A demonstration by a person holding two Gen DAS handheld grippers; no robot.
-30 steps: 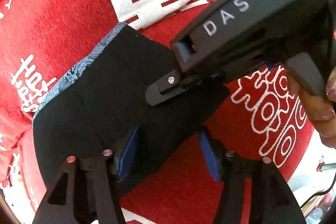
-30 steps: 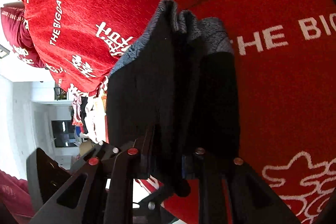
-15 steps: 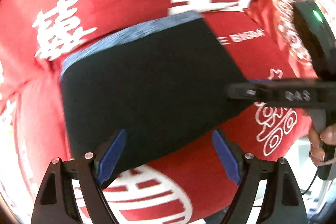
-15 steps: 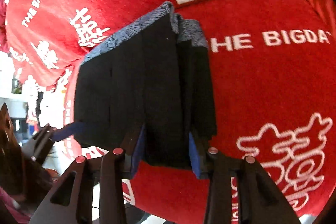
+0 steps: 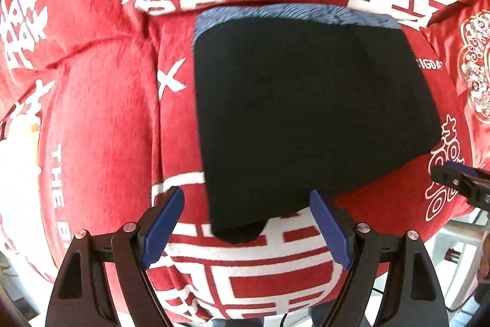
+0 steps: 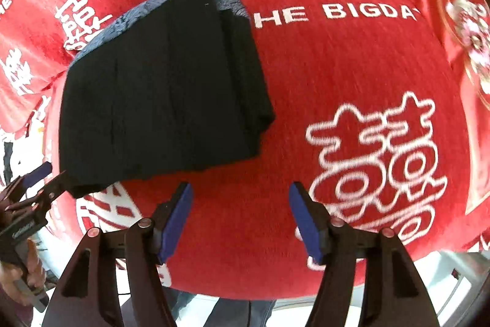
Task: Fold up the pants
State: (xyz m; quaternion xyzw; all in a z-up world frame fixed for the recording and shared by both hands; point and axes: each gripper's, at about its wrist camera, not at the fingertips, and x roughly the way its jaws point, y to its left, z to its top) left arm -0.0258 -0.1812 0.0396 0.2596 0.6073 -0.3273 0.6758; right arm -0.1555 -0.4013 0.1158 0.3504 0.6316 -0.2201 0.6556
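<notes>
The folded black pants (image 5: pixel 306 112) lie flat on the red blanket (image 5: pixel 101 118), their blue-grey waistband (image 5: pixel 291 14) on the far side. My left gripper (image 5: pixel 247 227) hangs over their near corner, open, its blue pads clear of the cloth. In the right wrist view the pants (image 6: pixel 165 88) lie to the left as a stacked bundle. My right gripper (image 6: pixel 240 219) is over bare blanket to their right, its jaws opening with nothing between them. Each gripper shows at the edge of the other's view: right gripper (image 5: pixel 459 183), left gripper (image 6: pixel 33 186).
The red blanket (image 6: pixel 337 81) carries large white characters and lettering. A red embroidered cushion (image 5: pixel 474 66) lies at the far right. The blanket's near edge (image 6: pixel 275 290) drops off to a pale floor. A hand (image 6: pixel 18 275) holds the left gripper.
Both grippers let go of the pants, opened and drew back. The pants, held bunched between the right fingers before, now lie flat and folded. The left view has rolled and shifted sideways.
</notes>
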